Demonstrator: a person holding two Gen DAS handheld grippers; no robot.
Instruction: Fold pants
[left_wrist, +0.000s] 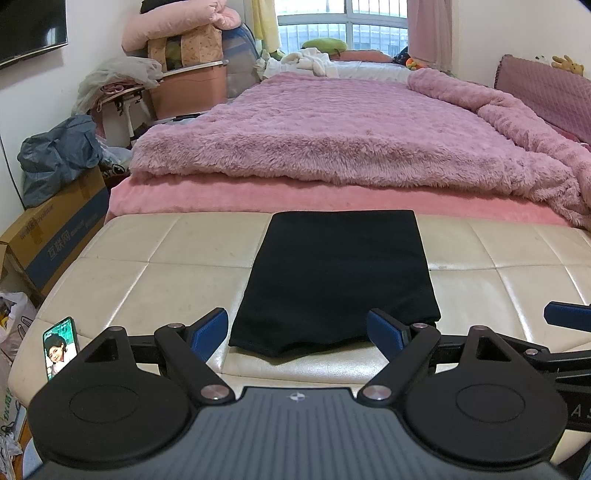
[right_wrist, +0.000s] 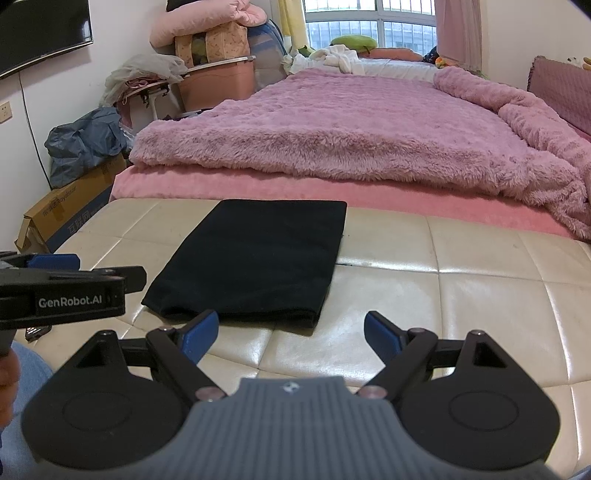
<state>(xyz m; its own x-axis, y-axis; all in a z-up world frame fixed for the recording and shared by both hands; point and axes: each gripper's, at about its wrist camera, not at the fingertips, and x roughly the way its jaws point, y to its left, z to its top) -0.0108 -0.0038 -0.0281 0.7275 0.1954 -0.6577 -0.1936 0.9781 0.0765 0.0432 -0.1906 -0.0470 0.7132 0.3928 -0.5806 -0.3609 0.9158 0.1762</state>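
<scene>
Black pants (left_wrist: 338, 280) lie folded into a neat rectangle on the cream leather bench (left_wrist: 155, 273), long side running away from me. My left gripper (left_wrist: 297, 330) hovers open just in front of the pants' near edge, nothing between its blue pads. In the right wrist view the same pants (right_wrist: 255, 258) sit ahead and to the left. My right gripper (right_wrist: 290, 334) is open and empty over bare bench (right_wrist: 461, 295), beside the pants' near right corner. The left gripper's body (right_wrist: 62, 291) shows at the left edge there.
A phone (left_wrist: 61, 347) with a lit screen stands at the bench's near left corner. Behind the bench is a bed with a fluffy pink blanket (left_wrist: 332, 133). Cardboard boxes (left_wrist: 55, 229), bags and storage bins crowd the floor on the left.
</scene>
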